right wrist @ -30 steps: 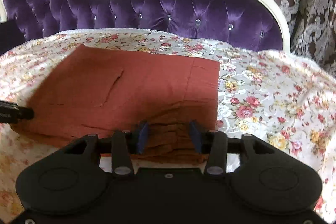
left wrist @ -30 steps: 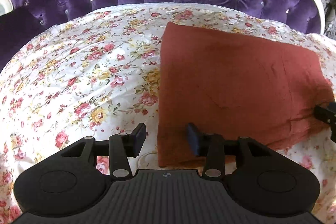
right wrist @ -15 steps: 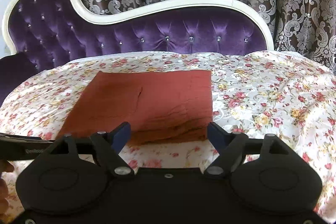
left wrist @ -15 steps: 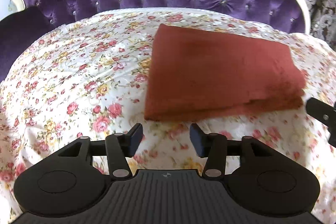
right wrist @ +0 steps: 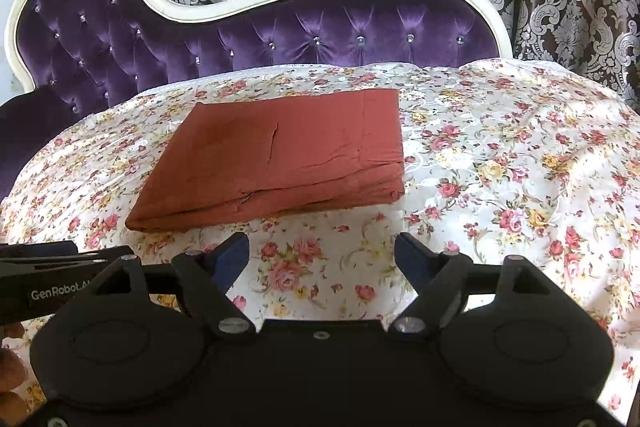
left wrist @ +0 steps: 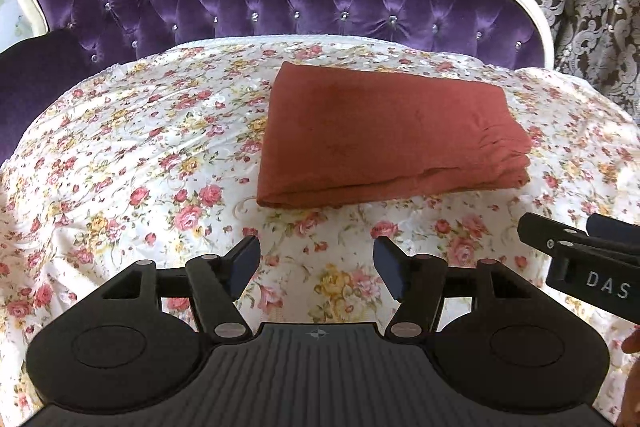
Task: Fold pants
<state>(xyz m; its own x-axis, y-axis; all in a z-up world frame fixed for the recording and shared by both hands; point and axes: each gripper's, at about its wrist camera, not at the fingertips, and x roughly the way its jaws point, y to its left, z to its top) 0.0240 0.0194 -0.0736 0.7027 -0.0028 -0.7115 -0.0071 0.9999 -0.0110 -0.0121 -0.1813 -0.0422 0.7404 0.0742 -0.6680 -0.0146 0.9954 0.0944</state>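
Rust-red folded pants (left wrist: pixel 384 131) on floral sheet (left wrist: pixel 140 155) (purple sofa (left wrist: pixel 280 7) behind), both grippers spread, empty.

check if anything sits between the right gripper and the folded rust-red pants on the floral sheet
Nothing visible does. Only bare floral bedsheet lies between the open, empty right gripper and the folded rust-red pants. The left gripper sits off to the side, clear of that path.

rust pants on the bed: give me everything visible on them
The rust-red pants lie folded into a flat, roughly square stack on the floral bedspread, layered edges facing the cameras. Soft matte woven fabric, lightly creased, with one seam or pocket line on top. Only the bedspread touches them; both grippers are clear of them.
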